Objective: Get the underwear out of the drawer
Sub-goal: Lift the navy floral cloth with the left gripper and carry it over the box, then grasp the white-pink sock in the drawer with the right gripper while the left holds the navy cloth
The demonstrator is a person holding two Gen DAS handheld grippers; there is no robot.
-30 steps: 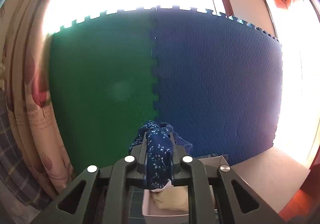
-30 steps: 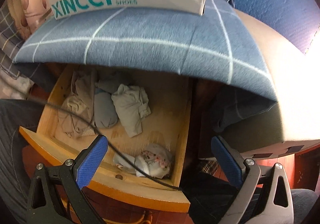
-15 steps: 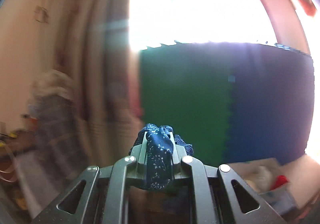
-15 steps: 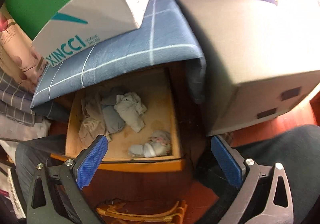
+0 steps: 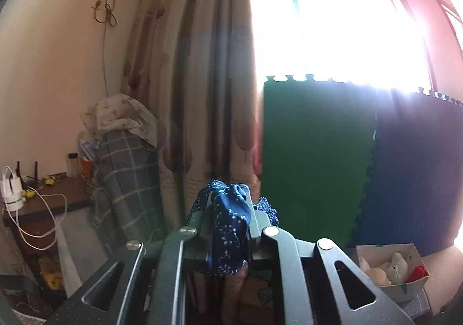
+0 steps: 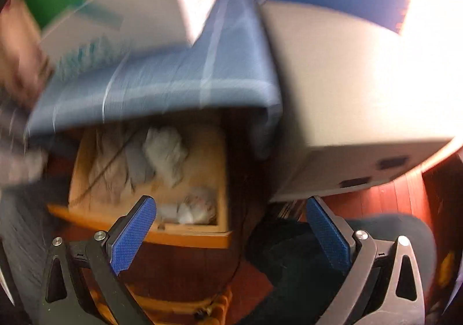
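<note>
While my left gripper [image 5: 228,226] pinches the blue underwear [image 5: 230,223], my right gripper [image 6: 231,226] hangs wide open above the drawer [image 6: 150,220].

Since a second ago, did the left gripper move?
Yes. The left gripper, shut on the underwear, swung left: the green mat slid rightward, and a curtain appeared.

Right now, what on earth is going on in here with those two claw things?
A person is emptying underwear from a drawer with a hand-held claw in each hand. The left claw is shut on a dark blue patterned piece of underwear, held up facing the curtain. The right claw is open above the wooden drawer, where several pale garments remain.
</note>
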